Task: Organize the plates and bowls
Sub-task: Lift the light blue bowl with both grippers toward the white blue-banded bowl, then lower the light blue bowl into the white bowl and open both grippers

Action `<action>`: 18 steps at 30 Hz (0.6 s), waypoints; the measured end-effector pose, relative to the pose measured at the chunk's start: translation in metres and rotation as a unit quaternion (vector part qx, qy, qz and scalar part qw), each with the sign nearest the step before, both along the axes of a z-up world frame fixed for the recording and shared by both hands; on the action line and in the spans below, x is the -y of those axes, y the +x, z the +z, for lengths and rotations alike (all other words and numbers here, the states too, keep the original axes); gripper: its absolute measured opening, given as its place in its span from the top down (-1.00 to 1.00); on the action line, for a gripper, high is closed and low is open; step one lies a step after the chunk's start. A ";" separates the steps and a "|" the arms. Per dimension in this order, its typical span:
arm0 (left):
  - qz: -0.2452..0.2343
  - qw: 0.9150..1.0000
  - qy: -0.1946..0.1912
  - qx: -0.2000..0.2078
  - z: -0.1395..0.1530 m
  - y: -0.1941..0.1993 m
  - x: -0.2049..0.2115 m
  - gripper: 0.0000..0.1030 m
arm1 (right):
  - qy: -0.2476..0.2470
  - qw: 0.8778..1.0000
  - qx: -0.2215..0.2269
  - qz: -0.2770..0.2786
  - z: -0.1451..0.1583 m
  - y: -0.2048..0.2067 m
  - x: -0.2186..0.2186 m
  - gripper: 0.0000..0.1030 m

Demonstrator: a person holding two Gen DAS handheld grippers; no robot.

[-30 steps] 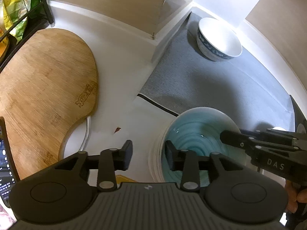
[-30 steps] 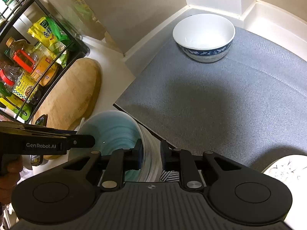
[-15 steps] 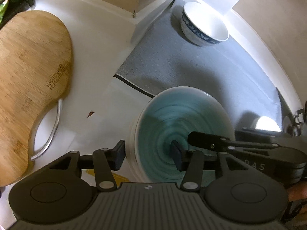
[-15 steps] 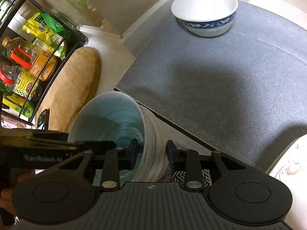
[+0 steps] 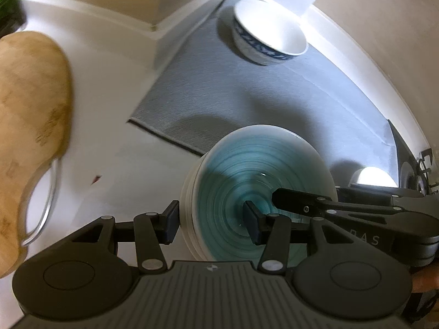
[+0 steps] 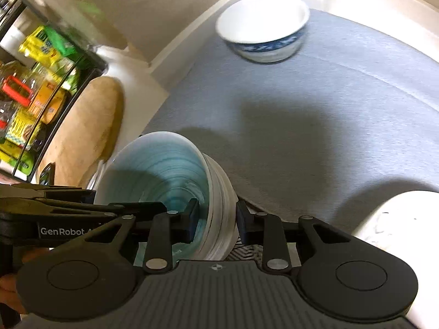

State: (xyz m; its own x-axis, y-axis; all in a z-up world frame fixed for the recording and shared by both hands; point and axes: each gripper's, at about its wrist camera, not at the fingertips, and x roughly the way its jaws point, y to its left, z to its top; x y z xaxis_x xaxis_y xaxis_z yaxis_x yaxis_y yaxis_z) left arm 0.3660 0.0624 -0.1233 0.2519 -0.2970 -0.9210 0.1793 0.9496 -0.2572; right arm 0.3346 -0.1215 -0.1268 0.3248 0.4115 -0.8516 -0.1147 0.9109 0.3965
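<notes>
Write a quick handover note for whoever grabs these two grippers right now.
Left gripper: jaws astride the left rim of the teal bowl stack, one inside, one outside.
Right gripper: same on the stack's right rim.
The stack appears lifted, at the near edge of the grey mat; motion blur, so contact is unsure.
White-and-blue bowl sits at the mat's far end; a white dish lies at right.
Left: set the stack down, then sort the rest.
</notes>
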 end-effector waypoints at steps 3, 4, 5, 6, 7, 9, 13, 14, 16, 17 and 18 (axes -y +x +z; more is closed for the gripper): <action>-0.007 1.000 -0.005 0.000 0.000 0.005 0.008 -0.09 | 0.001 1.000 -0.002 -0.015 -0.001 0.001 0.011 0.39; -0.009 1.000 -0.008 -0.003 -0.001 0.007 0.010 -0.13 | 0.002 1.000 -0.003 -0.019 -0.002 0.000 0.013 0.39; -0.010 1.000 -0.010 -0.004 0.000 0.009 0.011 -0.15 | 0.004 1.000 -0.004 -0.022 -0.002 0.000 0.015 0.35; -0.010 1.000 -0.012 -0.005 0.001 0.011 0.010 -0.22 | 0.010 1.000 -0.005 -0.025 -0.001 0.000 0.017 0.35; -0.010 1.000 -0.014 -0.003 0.003 0.012 0.010 -0.30 | 0.013 1.000 -0.004 -0.027 0.001 -0.001 0.020 0.35; -0.008 1.000 -0.017 0.007 0.011 0.014 0.008 -0.46 | 0.021 0.999 0.007 -0.029 0.007 -0.001 0.024 0.33; -0.002 0.999 -0.018 0.040 0.033 0.023 0.005 -0.65 | 0.035 0.997 0.040 -0.048 0.024 0.006 0.041 0.23; 0.001 0.999 -0.019 0.047 0.038 0.026 0.005 -0.66 | 0.035 0.997 0.051 -0.054 0.028 0.010 0.045 0.19; 0.013 0.997 -0.016 0.069 0.047 0.037 0.008 -0.68 | 0.029 0.995 0.072 -0.067 0.035 0.020 0.055 0.14; 0.021 0.997 -0.008 0.080 0.050 0.042 0.010 -0.69 | 0.022 0.993 0.080 -0.078 0.037 0.027 0.060 0.13; 0.030 0.995 0.001 0.093 0.054 0.047 0.014 -0.70 | 0.018 0.992 0.086 -0.087 0.038 0.033 0.064 0.13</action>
State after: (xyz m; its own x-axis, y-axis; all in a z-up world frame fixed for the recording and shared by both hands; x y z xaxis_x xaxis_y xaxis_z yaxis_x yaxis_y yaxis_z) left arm 0.4134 0.0486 -0.0698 0.4347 -0.2745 -0.8577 0.1673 0.9604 -0.2226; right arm 0.3676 -0.1852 -0.0886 0.5323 0.3654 -0.7636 -0.0250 0.9084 0.4173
